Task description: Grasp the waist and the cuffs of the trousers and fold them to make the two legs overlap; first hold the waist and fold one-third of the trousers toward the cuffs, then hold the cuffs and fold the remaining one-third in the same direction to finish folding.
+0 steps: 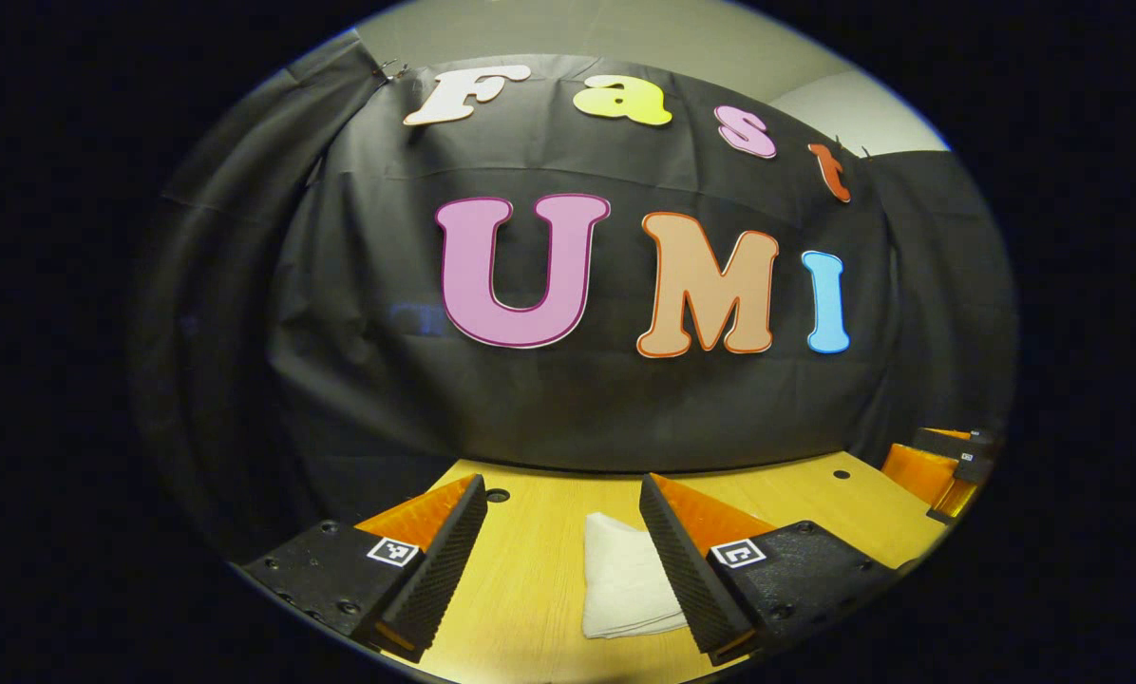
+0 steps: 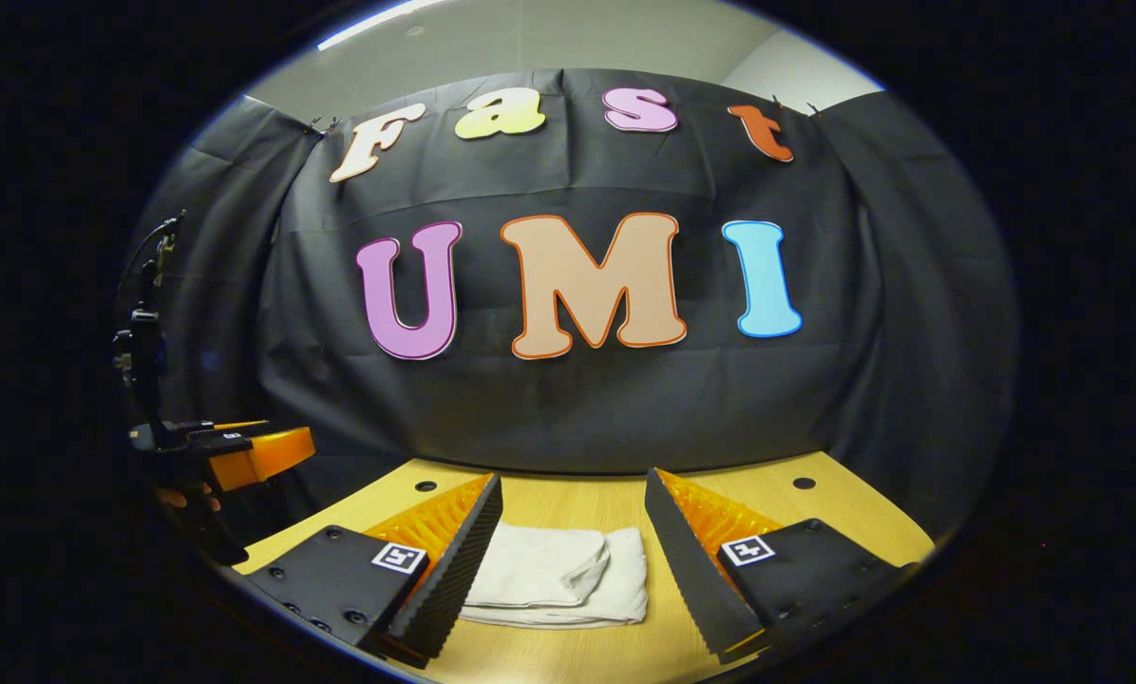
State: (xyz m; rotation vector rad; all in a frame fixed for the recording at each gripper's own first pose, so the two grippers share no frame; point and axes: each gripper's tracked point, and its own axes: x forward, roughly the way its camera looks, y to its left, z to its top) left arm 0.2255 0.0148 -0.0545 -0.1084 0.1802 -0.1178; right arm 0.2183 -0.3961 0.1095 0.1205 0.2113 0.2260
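The white trousers [image 2: 558, 577] lie folded into a small flat bundle on the wooden table [image 2: 587, 499]. In the right gripper view they rest between and below my right gripper [image 2: 568, 532], which is open and raised above them. In the left gripper view the trousers [image 1: 625, 581] show as a narrow folded pile beside the right finger of my left gripper [image 1: 560, 527], which is also open and holds nothing. The left gripper [image 2: 245, 454] appears at the far left of the right gripper view, and the right gripper [image 1: 948, 465] at the far right edge of the left gripper view.
The black cloth wall stands close behind the table's far edge. Small round holes [image 2: 425, 485] mark the tabletop near the back. Bare wood lies to both sides of the bundle.
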